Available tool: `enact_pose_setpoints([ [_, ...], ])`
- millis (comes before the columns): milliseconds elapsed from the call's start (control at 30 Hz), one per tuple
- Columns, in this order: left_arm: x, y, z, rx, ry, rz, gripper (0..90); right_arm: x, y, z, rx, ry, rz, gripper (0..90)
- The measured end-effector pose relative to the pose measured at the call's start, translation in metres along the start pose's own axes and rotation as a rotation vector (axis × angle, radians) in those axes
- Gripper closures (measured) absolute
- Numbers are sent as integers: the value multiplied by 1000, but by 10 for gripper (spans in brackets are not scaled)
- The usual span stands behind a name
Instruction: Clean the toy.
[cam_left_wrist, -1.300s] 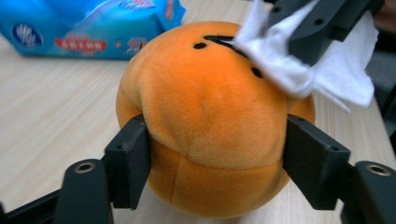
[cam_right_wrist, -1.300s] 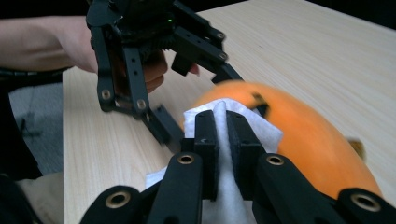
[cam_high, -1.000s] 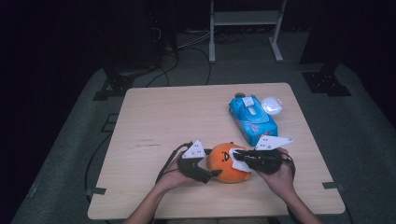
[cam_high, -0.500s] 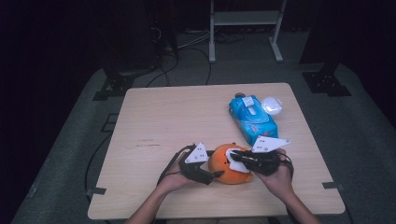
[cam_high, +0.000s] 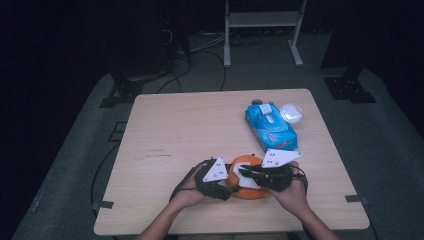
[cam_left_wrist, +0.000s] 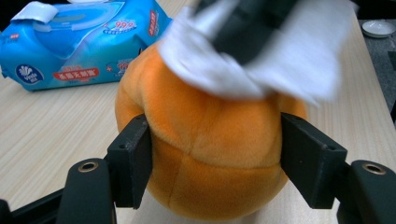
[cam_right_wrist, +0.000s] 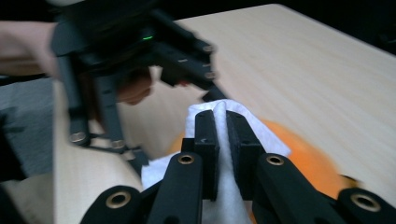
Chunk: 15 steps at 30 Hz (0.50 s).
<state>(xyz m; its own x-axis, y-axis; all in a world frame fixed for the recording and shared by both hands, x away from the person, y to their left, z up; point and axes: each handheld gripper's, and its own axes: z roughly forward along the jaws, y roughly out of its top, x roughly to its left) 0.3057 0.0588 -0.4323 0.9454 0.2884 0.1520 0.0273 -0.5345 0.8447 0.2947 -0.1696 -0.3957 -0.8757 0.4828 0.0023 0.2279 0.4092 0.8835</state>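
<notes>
**Orange plush held and wiped at the near edge**

The orange plush ball (cam_high: 247, 182) sits on the tabletop (cam_high: 200, 130) near the near edge, a little right of centre. The left claw (cam_left_wrist: 212, 156) has just been closing — its two black jaws now press the plush from either side, low on its round body. The right claw (cam_right_wrist: 222, 140) is pinched almost fully together on a white wipe (cam_right_wrist: 233, 191), which lies draped over the top of the plush. Farther back and to the right lies a blue wet-wipe pack (cam_high: 271, 127) — just beside it, a small clear lid (cam_high: 291, 113).
</notes>
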Motion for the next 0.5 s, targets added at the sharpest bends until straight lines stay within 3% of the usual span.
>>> enact_pose_setpoints([
  [33, 1, 0, 0, -3, -2, -6, 296, -4, -2, -2, -1, -10, 11, 832],
  [100, 6, -3, 1, -8, -10, -71, 229, -11, -8, -7, 6, -22, 32, 832],
  [167, 13, -5, 1, -34, -48, -171, 166, -15, -15, -9, 18, -12, 63, 832],
  [200, 18, -8, 1, -56, -69, -241, 153, -16, -17, -9, 24, -6, 69, 833],
  [233, 20, -9, 1, -59, -75, -263, 154, -15, -19, -8, 34, 2, 75, 833],
  [267, 22, -10, 1, -51, -79, -267, 161, -14, -19, -7, 36, 7, 76, 832],
  [367, 17, -10, 1, -42, -62, -208, 250, -9, -14, -2, 41, 16, 61, 832],
  [433, 12, -7, 1, -40, -54, -155, 285, -2, -8, 3, 29, 47, 49, 832],
  [500, 4, -1, 1, -29, -44, -58, 308, 4, -2, 7, 27, 69, 28, 832],
])
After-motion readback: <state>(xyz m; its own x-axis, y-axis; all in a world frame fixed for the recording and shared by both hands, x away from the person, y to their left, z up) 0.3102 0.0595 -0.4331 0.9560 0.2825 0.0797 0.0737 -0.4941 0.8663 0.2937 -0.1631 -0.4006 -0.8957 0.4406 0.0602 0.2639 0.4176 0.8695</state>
